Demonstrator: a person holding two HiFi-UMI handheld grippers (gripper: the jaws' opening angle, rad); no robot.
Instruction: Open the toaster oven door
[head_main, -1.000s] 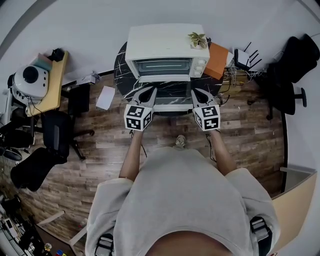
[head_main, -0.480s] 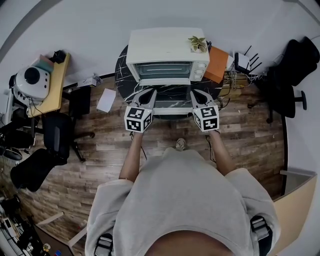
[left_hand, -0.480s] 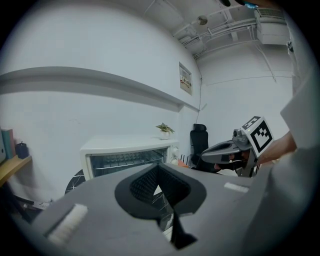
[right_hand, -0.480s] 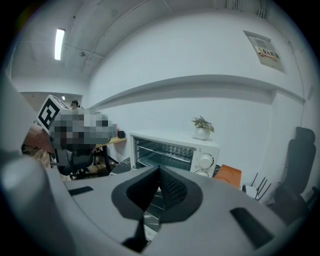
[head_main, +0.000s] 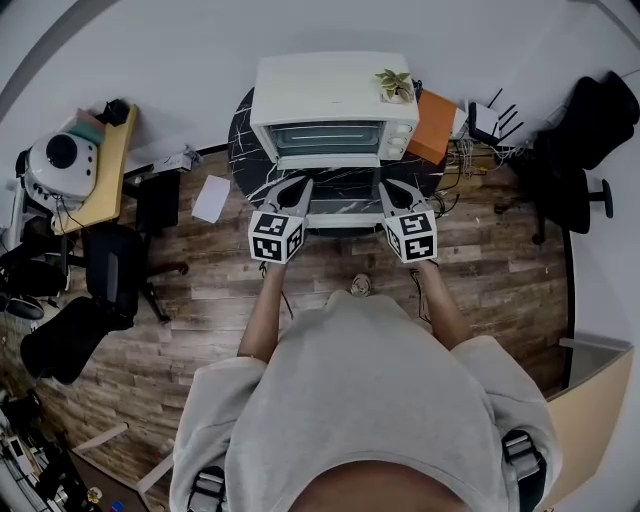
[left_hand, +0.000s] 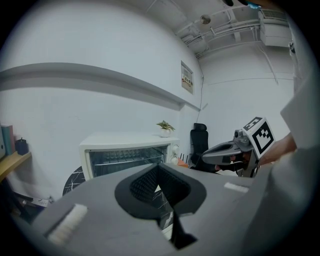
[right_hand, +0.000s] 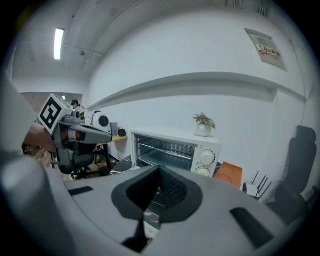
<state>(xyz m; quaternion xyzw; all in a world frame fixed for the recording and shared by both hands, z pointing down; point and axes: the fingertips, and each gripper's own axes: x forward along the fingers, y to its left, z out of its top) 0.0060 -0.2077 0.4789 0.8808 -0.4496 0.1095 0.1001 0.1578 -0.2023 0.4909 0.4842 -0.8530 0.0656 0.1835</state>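
A white toaster oven (head_main: 330, 100) stands on a round black marble table (head_main: 243, 150). Its glass door (head_main: 343, 207) hangs folded down toward me, and the wire rack inside shows. My left gripper (head_main: 304, 182) and right gripper (head_main: 384, 184) hover side by side just above the door's two front corners, both shut with nothing between the pads. The left gripper view has the oven (left_hand: 125, 152) ahead of the shut left gripper (left_hand: 159, 169), with the right gripper (left_hand: 227, 150) off to the right. The right gripper view shows the oven (right_hand: 175, 147) beyond the shut right gripper (right_hand: 159, 172), with the left gripper (right_hand: 82, 135) at the left.
A small potted plant (head_main: 395, 82) sits on the oven's top right corner. An orange box (head_main: 435, 122) and a router (head_main: 485, 118) lie to the right, and a black office chair (head_main: 590, 130) beyond. A side desk (head_main: 95, 175) with a white appliance and a dark chair (head_main: 110, 270) stand left.
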